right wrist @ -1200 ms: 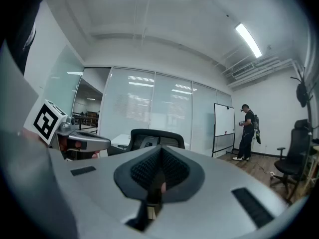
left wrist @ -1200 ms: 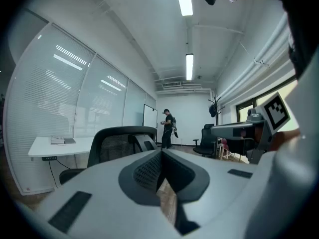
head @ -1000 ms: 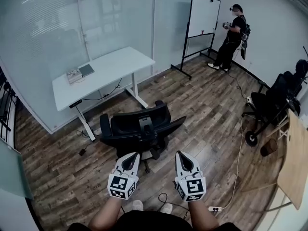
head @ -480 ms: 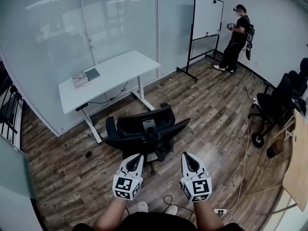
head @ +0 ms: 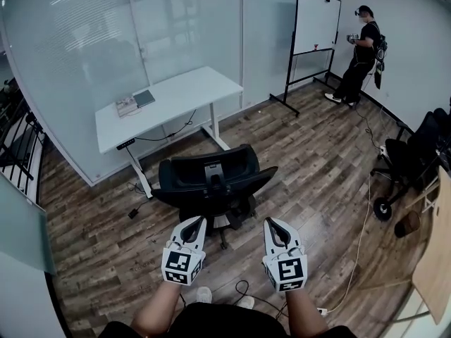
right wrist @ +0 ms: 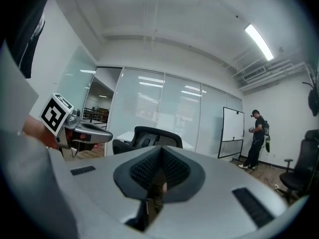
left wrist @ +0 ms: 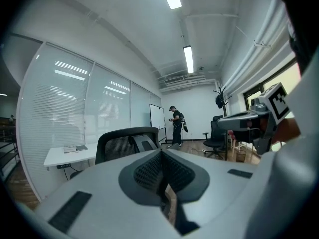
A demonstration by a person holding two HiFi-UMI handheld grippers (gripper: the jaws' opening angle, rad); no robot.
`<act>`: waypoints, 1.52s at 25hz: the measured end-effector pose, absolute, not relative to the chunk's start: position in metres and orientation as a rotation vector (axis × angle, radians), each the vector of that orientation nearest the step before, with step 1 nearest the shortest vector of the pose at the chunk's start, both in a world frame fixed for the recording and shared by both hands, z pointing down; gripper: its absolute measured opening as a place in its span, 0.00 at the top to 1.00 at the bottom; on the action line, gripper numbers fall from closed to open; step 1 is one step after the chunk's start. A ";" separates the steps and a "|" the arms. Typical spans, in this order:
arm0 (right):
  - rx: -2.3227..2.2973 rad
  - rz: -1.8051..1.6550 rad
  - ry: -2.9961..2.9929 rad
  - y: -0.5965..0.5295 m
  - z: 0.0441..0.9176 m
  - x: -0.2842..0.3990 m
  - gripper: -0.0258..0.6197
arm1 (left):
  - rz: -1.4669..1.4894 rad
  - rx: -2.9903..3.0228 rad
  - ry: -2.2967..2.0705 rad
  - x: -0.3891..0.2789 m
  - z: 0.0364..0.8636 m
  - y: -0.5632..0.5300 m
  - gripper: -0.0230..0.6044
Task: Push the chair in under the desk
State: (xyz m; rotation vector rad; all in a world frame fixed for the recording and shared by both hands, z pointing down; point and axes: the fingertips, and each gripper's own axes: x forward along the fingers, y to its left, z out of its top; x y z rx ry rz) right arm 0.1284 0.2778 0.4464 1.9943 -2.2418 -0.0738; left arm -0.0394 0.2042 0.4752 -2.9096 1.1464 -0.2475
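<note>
A black office chair (head: 211, 183) stands on the wood floor, its backrest toward me, a short way in front of the white desk (head: 169, 104). My left gripper (head: 195, 222) and right gripper (head: 273, 224) are both shut and empty, held side by side just short of the chair's back, not touching it. In the left gripper view the chair back (left wrist: 127, 143) rises beyond the shut left gripper (left wrist: 162, 156), with the desk (left wrist: 67, 156) at the left. In the right gripper view the chair (right wrist: 149, 136) sits straight ahead of the shut right gripper (right wrist: 160, 153).
Glass partition walls run behind the desk. A book and a notebook (head: 135, 102) lie on the desk. A whiteboard (head: 317, 21) and a person (head: 363, 51) stand at the far right. Another black chair (head: 423, 146), cables and a power strip (head: 320, 310) lie on the floor at right.
The view has shifted: desk and chair sit further right and closer in the frame. Both grippers stay shut and have edged a little nearer the chair's back.
</note>
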 end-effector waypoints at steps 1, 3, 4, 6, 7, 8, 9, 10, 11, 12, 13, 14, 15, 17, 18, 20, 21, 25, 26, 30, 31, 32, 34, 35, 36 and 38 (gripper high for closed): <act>1.970 -0.078 -2.253 0.278 0.448 0.129 0.95 | -0.260 -2.893 1.166 -0.040 0.477 0.205 0.94; 1.928 -0.085 -2.276 0.281 0.452 0.132 0.94 | -0.282 -2.848 1.206 -0.041 0.479 0.208 0.94; 1.917 -0.088 -2.284 0.282 0.453 0.133 0.93 | -0.291 -2.824 1.230 -0.042 0.480 0.209 0.94; 1.922 -0.097 -2.293 0.284 0.453 0.139 0.93 | -0.306 -2.780 1.266 -0.044 0.481 0.210 0.94; 1.926 -0.103 -2.296 0.284 0.453 0.141 0.93 | -0.318 -2.758 1.275 -0.045 0.481 0.210 0.94; 1.923 -0.109 -2.301 0.285 0.453 0.143 0.93 | -0.332 -2.736 1.280 -0.045 0.482 0.211 0.94; 1.914 -0.113 -2.308 0.284 0.455 0.144 0.93 | -0.346 -2.717 1.283 -0.045 0.482 0.211 0.94; 1.900 -0.114 -2.315 0.283 0.457 0.145 0.93 | -0.358 -2.701 1.285 -0.045 0.481 0.210 0.94; 1.879 -0.110 -2.322 0.282 0.460 0.145 0.92 | -0.372 -2.688 1.288 -0.046 0.481 0.209 0.94; 1.849 -0.105 -2.329 0.281 0.464 0.143 0.92 | -0.389 -2.676 1.291 -0.047 0.482 0.209 0.94; 1.811 -0.101 -2.335 0.280 0.467 0.141 0.90 | -0.405 -2.665 1.293 -0.049 0.483 0.208 0.94; 1.769 -0.104 -2.341 0.279 0.470 0.139 0.86 | -0.418 -2.656 1.293 -0.049 0.484 0.207 0.93; 1.731 -0.113 -2.345 0.277 0.471 0.138 0.83 | -0.431 -2.645 1.290 -0.048 0.485 0.205 0.91; 1.671 -0.137 -2.346 0.270 0.472 0.138 0.75 | -0.468 -2.617 1.285 -0.046 0.487 0.197 0.82; 1.644 -0.147 -2.342 0.264 0.473 0.139 0.71 | -0.496 -2.600 1.283 -0.045 0.489 0.192 0.76; 1.582 -0.160 -2.332 0.254 0.480 0.137 0.65 | -0.560 -2.560 1.264 -0.044 0.495 0.183 0.65; 1.544 -0.172 -2.325 0.248 0.484 0.134 0.61 | -0.598 -2.531 1.245 -0.043 0.497 0.178 0.59; 1.401 -0.234 -2.280 0.226 0.501 0.126 0.44 | -0.768 -2.384 1.166 -0.041 0.507 0.157 0.43; 1.371 -0.244 -2.263 0.221 0.506 0.125 0.42 | -0.806 -2.350 1.156 -0.042 0.509 0.152 0.42; 1.260 -0.311 -2.215 0.195 0.519 0.117 0.35 | -0.940 -2.234 1.112 -0.048 0.520 0.131 0.39; 1.238 -0.322 -2.206 0.188 0.522 0.114 0.33 | -0.975 -2.199 1.092 -0.049 0.524 0.125 0.38; 1.220 -0.327 -2.196 0.180 0.525 0.113 0.31 | -1.006 -2.164 1.068 -0.049 0.527 0.119 0.37; 1.191 -0.323 -2.180 0.166 0.531 0.109 0.30 | -1.047 -2.085 1.014 -0.049 0.532 0.109 0.37; 1.174 -0.324 -2.169 0.160 0.535 0.107 0.29 | -1.058 -2.044 0.993 -0.050 0.533 0.105 0.37; 1.152 -0.332 -2.153 0.153 0.538 0.104 0.29 | -1.068 -2.009 0.978 -0.051 0.534 0.101 0.37; 1.098 -0.364 -2.105 0.142 0.548 0.100 0.27 | -1.088 -1.967 0.955 -0.053 0.536 0.091 0.37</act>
